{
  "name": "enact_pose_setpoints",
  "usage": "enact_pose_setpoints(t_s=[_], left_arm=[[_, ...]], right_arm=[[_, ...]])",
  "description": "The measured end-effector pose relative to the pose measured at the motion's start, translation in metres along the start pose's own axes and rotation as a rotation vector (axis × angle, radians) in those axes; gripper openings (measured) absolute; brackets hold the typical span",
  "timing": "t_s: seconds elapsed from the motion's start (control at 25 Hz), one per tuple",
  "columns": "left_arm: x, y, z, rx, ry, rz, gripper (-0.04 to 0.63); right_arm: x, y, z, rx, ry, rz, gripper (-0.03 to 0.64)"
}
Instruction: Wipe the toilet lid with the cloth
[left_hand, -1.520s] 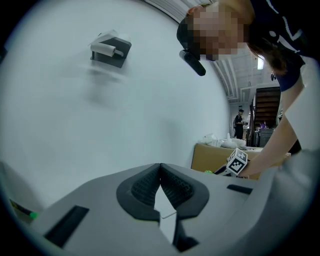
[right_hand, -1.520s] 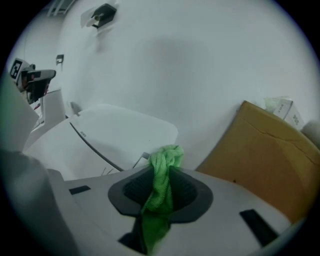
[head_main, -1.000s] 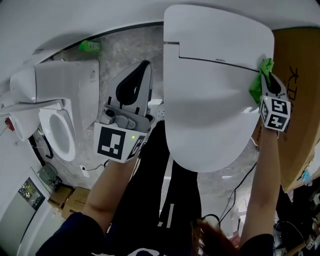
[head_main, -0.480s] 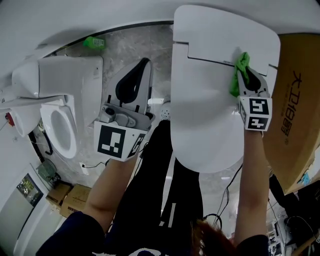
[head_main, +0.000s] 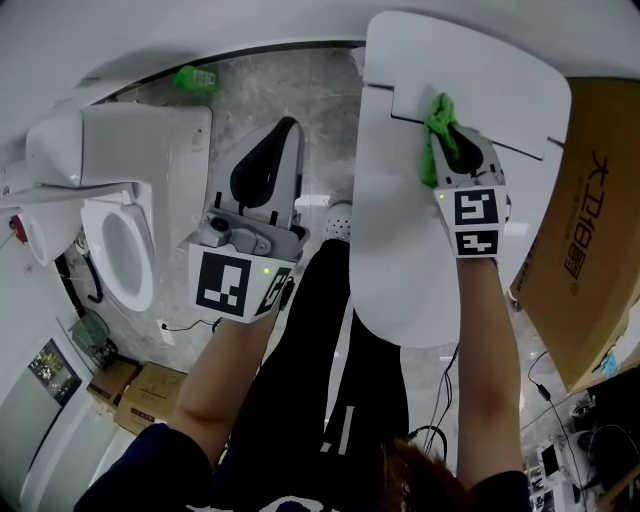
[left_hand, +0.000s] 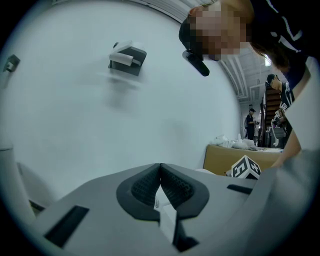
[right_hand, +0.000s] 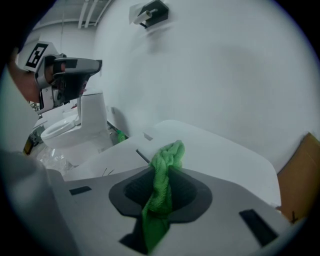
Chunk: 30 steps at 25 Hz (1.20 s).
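1. One green, loosely woven cloth (head_main: 437, 135) is the thing in use. It lies bunched on the rear part of the white plastic toilet lid (head_main: 400, 260), just by the dark seam that runs across the lid near its hinge end.
2. The right tool (head_main: 450, 140) is clamped on that cloth. In the right gripper view the fabric (right_hand: 161, 200) fills the gap between the jaws and pokes out past their tips, touching the lid.
3. The lid is closed and lies flat. No streaks or damp patches show, so the pictures do not reveal which parts are already wiped.
4. Judging by where the cloth sits, the wipe is under way at the back of the lid. The broad front half nearer the person looks like ground left to cover.
5. The left tool (head_main: 280, 140) hangs over the grey marbled floor (head_main: 245, 95) beside the lid, jaws pressed together with nothing between them (left_hand: 160, 187).
6. Farther out stand a second white toilet with its seat open (head_main: 120, 250) on the left and a brown cardboard box (head_main: 590, 230) on the right.
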<state>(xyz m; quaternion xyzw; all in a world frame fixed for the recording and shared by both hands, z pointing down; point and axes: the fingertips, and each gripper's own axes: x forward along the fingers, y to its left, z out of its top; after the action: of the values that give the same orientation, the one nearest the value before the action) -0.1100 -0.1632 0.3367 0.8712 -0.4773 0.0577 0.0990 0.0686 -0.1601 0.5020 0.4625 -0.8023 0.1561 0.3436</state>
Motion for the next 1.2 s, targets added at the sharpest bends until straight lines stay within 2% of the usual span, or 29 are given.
enact_pose_setpoints(t_s=[0.52,1.2], left_arm=[[-0.011,0.017,0.000,-0.001,-0.005,0.031,0.020],[-0.011,0.014,-0.003,0.003,-0.008,0.032,0.020]], right_arm=[[0.035,0.085,0.045,-0.142,-0.025,0.151,0.092],[0.027,0.132,0.039,-0.286,-0.047,0.276,0.092]])
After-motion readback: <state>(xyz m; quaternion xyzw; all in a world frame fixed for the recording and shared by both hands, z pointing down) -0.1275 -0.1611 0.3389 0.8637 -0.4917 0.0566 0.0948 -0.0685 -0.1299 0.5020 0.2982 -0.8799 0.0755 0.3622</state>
